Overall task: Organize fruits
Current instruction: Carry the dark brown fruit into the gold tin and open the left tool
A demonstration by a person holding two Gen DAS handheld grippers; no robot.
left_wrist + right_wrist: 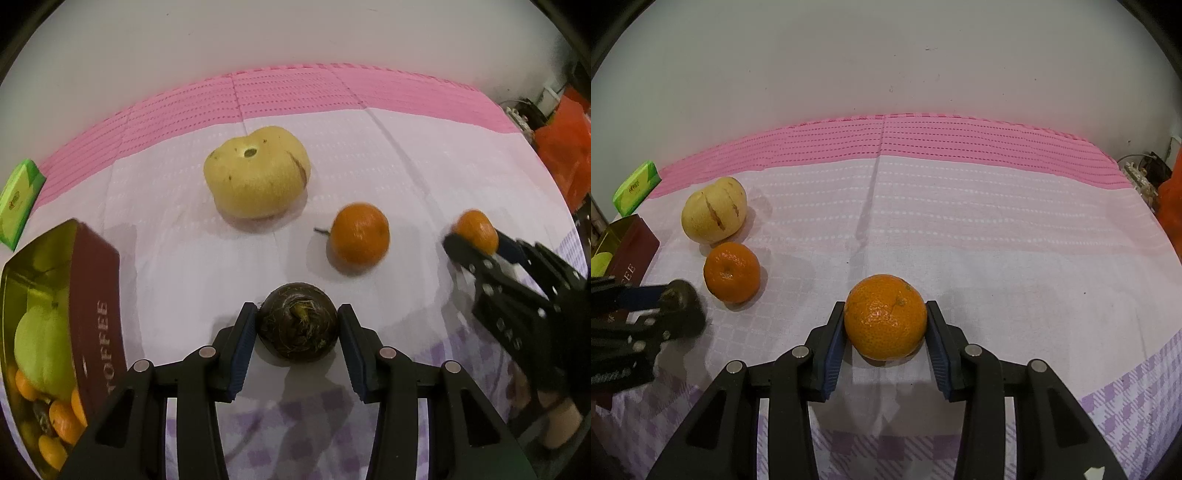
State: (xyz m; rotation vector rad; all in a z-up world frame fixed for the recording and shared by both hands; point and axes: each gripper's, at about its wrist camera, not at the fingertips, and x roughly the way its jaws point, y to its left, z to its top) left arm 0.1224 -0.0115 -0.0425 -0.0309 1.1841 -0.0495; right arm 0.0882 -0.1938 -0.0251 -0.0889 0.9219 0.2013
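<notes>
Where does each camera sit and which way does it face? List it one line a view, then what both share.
Left wrist: on the left tool, looking steeply down along its fingers at a dark round fruit; right tool at right.
Right wrist: on the right tool, looking down at its orange; left tool at left.
Shared: yellow fruit, loose orange, toffee tin.

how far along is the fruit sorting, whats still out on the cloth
Done: the tin already holds a green fruit and several oranges. In hand: the left gripper is shut on a dark round fruit, and the right gripper is shut on an orange. Left: a yellow fruit and one more orange lie loose on the cloth.
</notes>
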